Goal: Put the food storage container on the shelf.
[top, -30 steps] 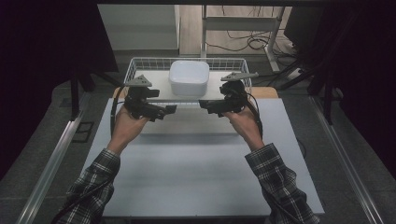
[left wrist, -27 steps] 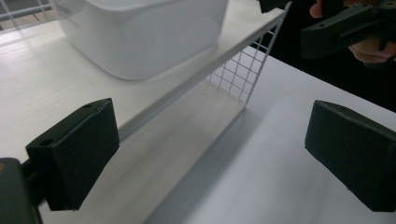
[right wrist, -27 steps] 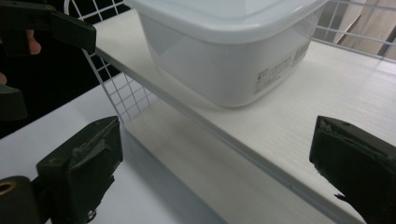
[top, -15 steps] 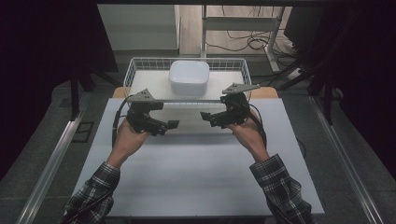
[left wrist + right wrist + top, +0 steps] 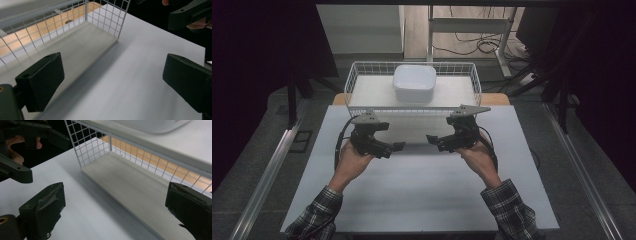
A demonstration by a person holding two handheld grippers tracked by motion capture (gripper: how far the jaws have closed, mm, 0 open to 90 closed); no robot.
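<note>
A white wire basket (image 5: 412, 111) stands at the far edge of the white table (image 5: 422, 195), with a white lidded container (image 5: 414, 82) inside it. Both grippers hover over the table just in front of the basket, tips facing each other. My left gripper (image 5: 394, 147) is open, and the left gripper view shows its jaws (image 5: 112, 75) wide apart over bare table, with the basket wall (image 5: 100, 15) at upper left. My right gripper (image 5: 434, 141) is open too, its jaws (image 5: 112, 205) holding nothing, while the basket (image 5: 92, 142) and the container (image 5: 152, 125) lie ahead.
A wooden board (image 5: 497, 98) sticks out under the basket. Metal rails (image 5: 262, 175) run along the floor on both sides of the table. Cables and a metal frame (image 5: 472, 30) lie behind the basket. The near half of the table is bare.
Both grippers have drawn back from the basket's front wall toward the person and now sit lower in the high view. Their jaws stay open.
</note>
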